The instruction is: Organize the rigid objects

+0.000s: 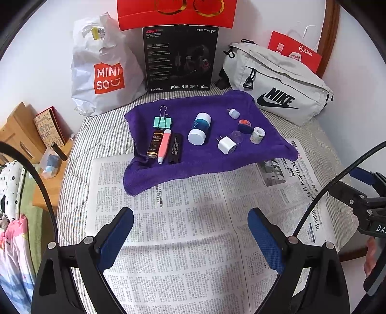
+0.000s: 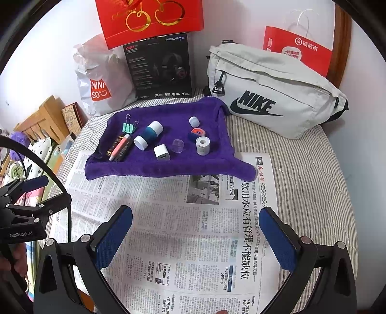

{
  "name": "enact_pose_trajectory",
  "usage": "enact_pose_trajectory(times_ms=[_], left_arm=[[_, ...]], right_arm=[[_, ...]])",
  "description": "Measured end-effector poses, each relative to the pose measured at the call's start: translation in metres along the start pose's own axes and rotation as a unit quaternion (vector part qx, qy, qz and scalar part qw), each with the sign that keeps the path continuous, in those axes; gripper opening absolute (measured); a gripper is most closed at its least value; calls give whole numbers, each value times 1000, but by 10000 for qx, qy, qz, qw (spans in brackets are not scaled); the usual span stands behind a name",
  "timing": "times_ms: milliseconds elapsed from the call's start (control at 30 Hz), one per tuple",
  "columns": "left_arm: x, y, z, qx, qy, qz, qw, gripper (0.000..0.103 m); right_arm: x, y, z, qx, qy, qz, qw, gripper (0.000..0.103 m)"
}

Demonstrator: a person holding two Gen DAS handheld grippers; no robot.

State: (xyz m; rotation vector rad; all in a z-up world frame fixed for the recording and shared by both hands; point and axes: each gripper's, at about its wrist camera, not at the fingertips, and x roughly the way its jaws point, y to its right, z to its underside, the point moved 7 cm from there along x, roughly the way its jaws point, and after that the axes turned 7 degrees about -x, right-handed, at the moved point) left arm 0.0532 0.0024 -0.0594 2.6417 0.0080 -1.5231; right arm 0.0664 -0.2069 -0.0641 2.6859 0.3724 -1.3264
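A purple towel (image 1: 193, 166) (image 2: 149, 169) lies on a newspaper (image 1: 188, 229) (image 2: 168, 229) and carries several small items. On its left sit a green binder clip (image 1: 163, 120) (image 2: 128, 127), a brown tube (image 1: 154, 143), a pink pen (image 1: 164, 145) (image 2: 120, 146) and a black bar (image 1: 175, 147). A blue bottle with white caps (image 1: 199, 129) (image 2: 149, 134) lies in the middle. To the right are a white charger (image 1: 226, 145) (image 2: 161, 152), a clear cap (image 2: 178, 145), a small white plug (image 1: 233, 113), an orange-blue piece (image 1: 244, 126) (image 2: 197, 133) and a white roll (image 1: 257, 135) (image 2: 202, 145). My left gripper (image 1: 190, 217) and right gripper (image 2: 196, 217) hover open over the newspaper, nothing between the fingers.
Against the wall stand a white Miniso bag (image 1: 101, 70), a black headset box (image 1: 179, 58) (image 2: 160, 67), a red gift bag (image 2: 149, 19), a grey Nike pouch (image 1: 277, 84) (image 2: 270, 91) and a red paper bag (image 2: 299, 50). A wooden shelf (image 1: 21, 130) sits left of the striped bed.
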Motion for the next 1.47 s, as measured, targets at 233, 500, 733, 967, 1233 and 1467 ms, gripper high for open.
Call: enact_pose_trajectory(times_ms=[233, 500, 733, 967, 1233, 1467], left_arm=[[-2, -1, 0, 12, 32, 6, 10000, 96], [-2, -1, 0, 13, 31, 1, 10000, 96], [-3, -2, 1, 47, 33, 0, 10000, 96], [-4, -2, 0, 56, 35, 4, 10000, 96], [-3, -2, 0, 53, 29, 13, 10000, 96], [3, -3, -4, 56, 28, 71, 10000, 99]], right_arm=[[0, 0, 0, -1, 1, -7, 10000, 103], [-2, -1, 2, -2, -1, -1, 10000, 103], [-2, -1, 2, 22, 4, -14, 10000, 103], [-3, -1, 3, 31, 4, -9, 10000, 103], [-1, -2, 4, 9, -27, -11, 10000, 103], [6, -3, 5, -6, -66, -2, 10000, 103]])
